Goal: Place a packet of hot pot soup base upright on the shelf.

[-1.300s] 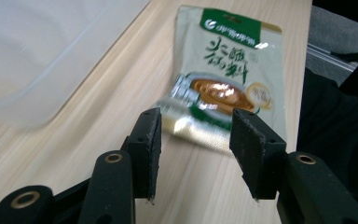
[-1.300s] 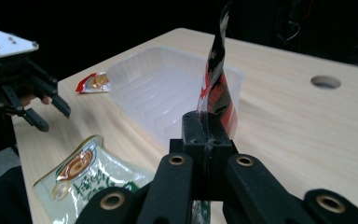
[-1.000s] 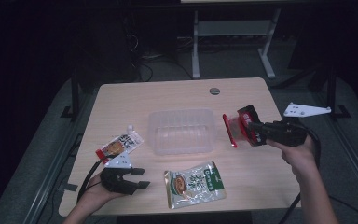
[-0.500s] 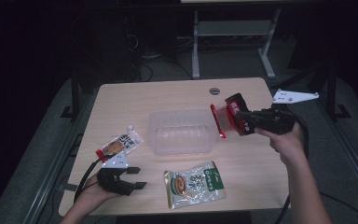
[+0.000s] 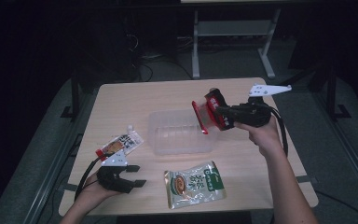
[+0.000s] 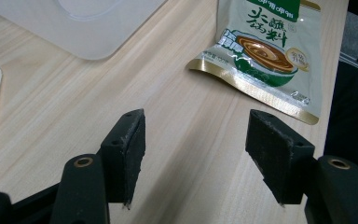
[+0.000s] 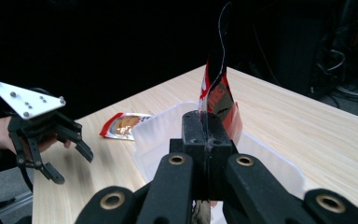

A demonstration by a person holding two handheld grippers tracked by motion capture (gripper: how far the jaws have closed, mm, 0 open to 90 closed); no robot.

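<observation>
Hanging red packet (image 5: 209, 114) pinched in right tongs (image 5: 223, 115)

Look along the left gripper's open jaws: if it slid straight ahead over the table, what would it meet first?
Probably the green packet. The left gripper points across bare table with nothing between its jaws; the packet's gold-edged corner lies slightly right of centre, so a glancing touch is likelier. The clear plastic container sits off left.
</observation>
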